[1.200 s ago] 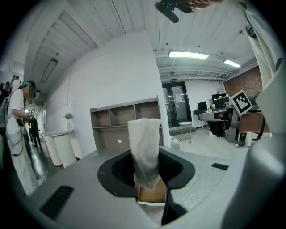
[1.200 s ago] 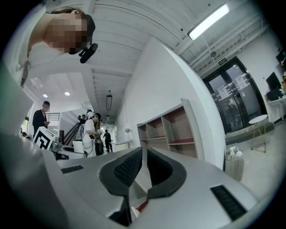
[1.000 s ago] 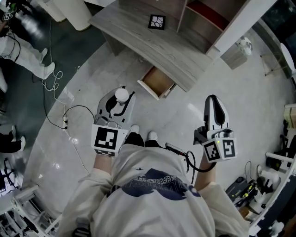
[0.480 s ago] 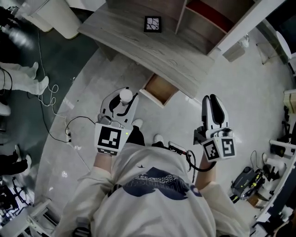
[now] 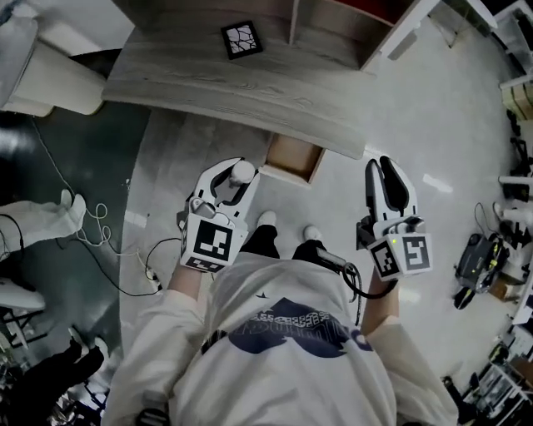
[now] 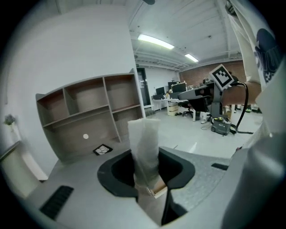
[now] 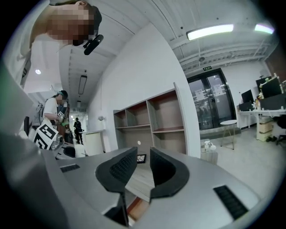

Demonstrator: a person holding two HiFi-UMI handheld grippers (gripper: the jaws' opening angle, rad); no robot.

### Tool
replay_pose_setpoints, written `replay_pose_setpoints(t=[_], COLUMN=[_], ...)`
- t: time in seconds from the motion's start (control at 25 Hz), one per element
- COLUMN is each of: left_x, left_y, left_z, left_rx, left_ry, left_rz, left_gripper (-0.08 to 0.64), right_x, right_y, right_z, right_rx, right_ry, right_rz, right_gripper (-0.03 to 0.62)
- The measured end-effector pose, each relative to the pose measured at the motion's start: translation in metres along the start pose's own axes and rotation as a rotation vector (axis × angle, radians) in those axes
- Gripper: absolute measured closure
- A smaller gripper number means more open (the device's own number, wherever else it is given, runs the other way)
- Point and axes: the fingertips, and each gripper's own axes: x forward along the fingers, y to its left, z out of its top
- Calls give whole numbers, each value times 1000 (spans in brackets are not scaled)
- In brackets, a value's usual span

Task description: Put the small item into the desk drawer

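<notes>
A small white item (image 5: 242,172) with a rounded top stands upright between the jaws of my left gripper (image 5: 233,170), which is shut on it. In the left gripper view the pale item (image 6: 144,143) rises from the left gripper (image 6: 145,167). The wooden drawer (image 5: 293,158) hangs pulled out under the grey desk (image 5: 225,83), just ahead and to the right of the item. My right gripper (image 5: 385,166) hovers right of the drawer, jaws slightly apart and empty. In the right gripper view the right gripper (image 7: 143,167) points at the desk edge (image 7: 140,179), with the drawer (image 7: 136,208) below.
A black-and-white marker tile (image 5: 241,39) lies on the desk in front of a shelf unit (image 5: 333,21). Cables (image 5: 92,241) trail over the floor at left, near another person's legs (image 5: 33,225). Equipment (image 5: 479,266) is stacked at the right. My shoes (image 5: 266,220) stand below the drawer.
The desk and drawer have come closer and turned in the head view; both grippers now sit just short of the desk edge. The left gripper still holds the white item.
</notes>
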Motion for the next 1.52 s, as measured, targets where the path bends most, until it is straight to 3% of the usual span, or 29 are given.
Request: replay_pose_setpoints(t=[0.44,0.8,1.2,1.52], left_x=[64,123,184,235], left_y=[-31,-56,-96,-107], left_z=[-58,-98,-158,-208], left_rx=[176,304,422,600], left_ry=[122,254,367,464], left_rz=[-316,-416,-528,-574], left_gripper=[430,430,430,430], right_x=[-23,-40,-47,-51], right_y=[-14,-56,-89,-105], right_z=[-39,-69,-105,-128], right_rx=[35,101,109,110], right_ry=[24,44,41,42], right_rz=[-203,-288,-340,-382], right_gripper=[506,506,506,506])
